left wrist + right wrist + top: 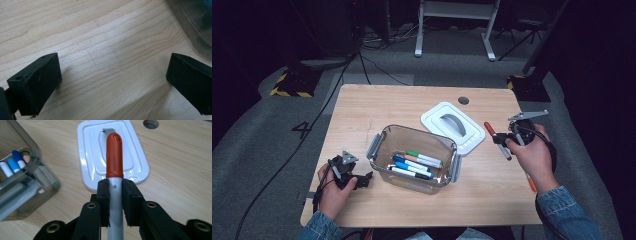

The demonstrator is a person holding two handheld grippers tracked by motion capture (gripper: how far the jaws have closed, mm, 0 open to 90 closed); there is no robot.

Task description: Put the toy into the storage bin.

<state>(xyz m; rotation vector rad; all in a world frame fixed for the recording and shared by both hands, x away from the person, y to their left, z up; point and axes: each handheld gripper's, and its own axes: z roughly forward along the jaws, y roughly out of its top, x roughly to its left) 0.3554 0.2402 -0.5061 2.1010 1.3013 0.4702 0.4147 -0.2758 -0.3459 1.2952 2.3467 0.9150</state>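
My right gripper (115,195) clamping red-capped marker (114,157), holding it above table (377,107) beside white lid (453,126). Left gripper (112,82) resting wide open, empty, near clear bin (379,142). Several markers (417,164) already lying in bin; judging red one left, then lid. Reading no writing; small arrow on barrel.

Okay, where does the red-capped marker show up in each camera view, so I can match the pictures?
High view: the red-capped marker is at right, held by the right gripper beside the white lid.
Left gripper view: the marker is not in this picture; bare table lies between the open jaws.
Right gripper view: centre, red cap pointing up, clamped in the jaws.
Shared landmark: the clear bin of markers.
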